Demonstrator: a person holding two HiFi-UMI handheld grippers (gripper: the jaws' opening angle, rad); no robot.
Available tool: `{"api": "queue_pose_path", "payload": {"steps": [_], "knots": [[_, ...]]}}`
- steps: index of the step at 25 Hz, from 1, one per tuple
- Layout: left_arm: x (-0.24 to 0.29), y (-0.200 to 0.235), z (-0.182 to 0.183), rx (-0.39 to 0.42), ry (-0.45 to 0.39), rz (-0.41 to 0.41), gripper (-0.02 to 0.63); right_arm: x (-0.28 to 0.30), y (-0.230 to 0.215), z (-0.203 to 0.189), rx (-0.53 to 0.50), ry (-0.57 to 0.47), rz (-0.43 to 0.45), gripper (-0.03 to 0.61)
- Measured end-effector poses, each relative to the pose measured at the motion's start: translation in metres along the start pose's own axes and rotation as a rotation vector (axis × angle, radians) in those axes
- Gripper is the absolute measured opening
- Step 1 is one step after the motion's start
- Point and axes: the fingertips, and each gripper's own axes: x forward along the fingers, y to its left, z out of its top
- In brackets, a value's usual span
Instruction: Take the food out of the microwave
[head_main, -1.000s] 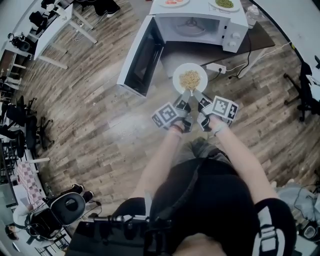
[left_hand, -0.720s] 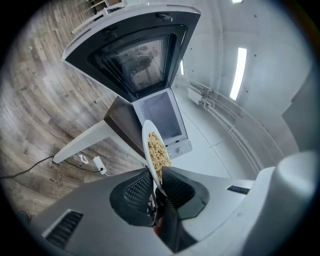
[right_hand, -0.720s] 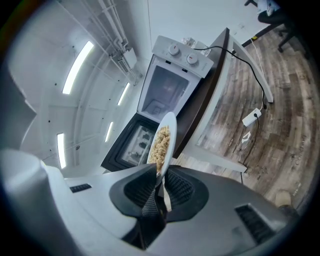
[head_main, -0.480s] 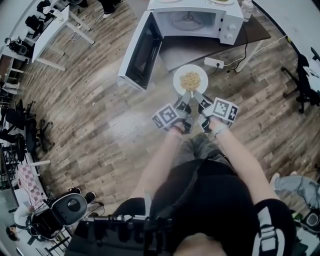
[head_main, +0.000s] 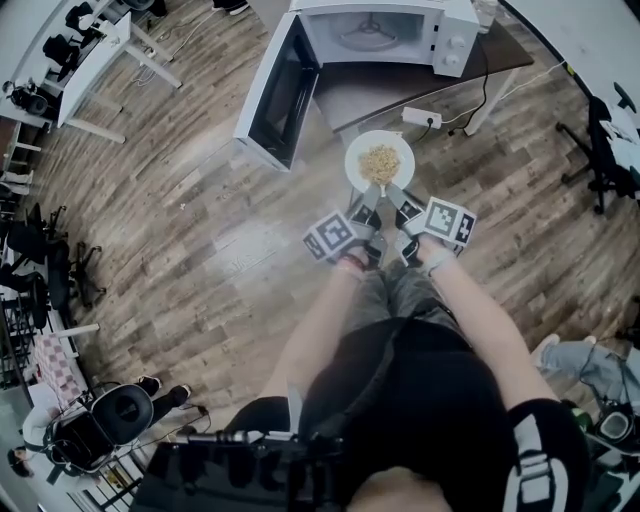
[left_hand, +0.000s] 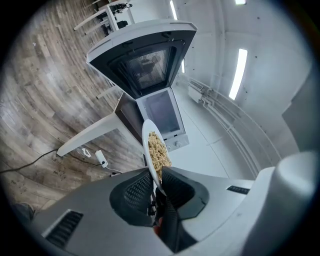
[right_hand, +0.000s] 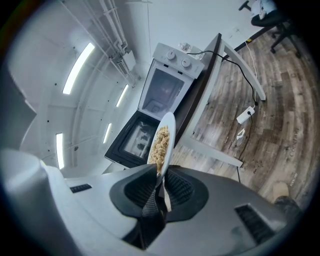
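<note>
A white plate (head_main: 352, 168) with a heap of pale noodles (head_main: 379, 162) hangs in the air over the wooden floor, in front of the microwave (head_main: 375, 32), whose door (head_main: 275, 92) stands wide open. My left gripper (head_main: 371, 190) is shut on the plate's near rim, and my right gripper (head_main: 389, 190) is shut on the same rim just beside it. The left gripper view has the plate (left_hand: 147, 145) edge-on between the pads, noodles (left_hand: 158, 150) on top. In the right gripper view the plate (right_hand: 169, 131) is clamped the same way, with the noodles (right_hand: 160, 144) on it.
The microwave sits on a dark table (head_main: 420, 85) with white legs. A power strip (head_main: 420, 117) and its cable lie on the floor below the table. A white desk (head_main: 90, 55) stands at far left; office chairs (head_main: 605, 150) at right.
Both grippers and the plate have drawn back from the microwave, which now lies farther up the head view. The grip on the plate is unchanged.
</note>
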Motion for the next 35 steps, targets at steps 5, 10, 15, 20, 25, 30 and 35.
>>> {"api": "queue_pose_path", "payload": {"steps": [5,10,15,20,25,30,35], "knots": [[-0.013,0.004,-0.008,-0.009,0.01,0.004,0.046,-0.006,0.0,-0.015,0.011,0.0,-0.006,0.052],[-0.027,0.007,-0.012,-0.012,0.018,0.01,0.046,-0.01,0.003,-0.029,0.019,0.004,-0.01,0.052],[-0.035,0.01,-0.012,-0.013,0.021,0.01,0.046,-0.009,0.005,-0.036,0.018,0.003,-0.01,0.051],[-0.038,0.011,-0.013,-0.012,0.019,0.006,0.044,-0.01,0.005,-0.04,0.021,-0.003,-0.004,0.051],[-0.042,0.011,-0.013,-0.014,0.027,0.006,0.044,-0.01,0.007,-0.044,0.036,-0.007,-0.003,0.049],[-0.042,0.012,-0.009,-0.001,0.035,0.005,0.044,-0.007,0.007,-0.045,0.048,-0.019,0.006,0.048],[-0.04,0.012,-0.005,-0.002,0.032,0.003,0.041,-0.004,0.008,-0.042,0.068,-0.036,0.019,0.044]]}}
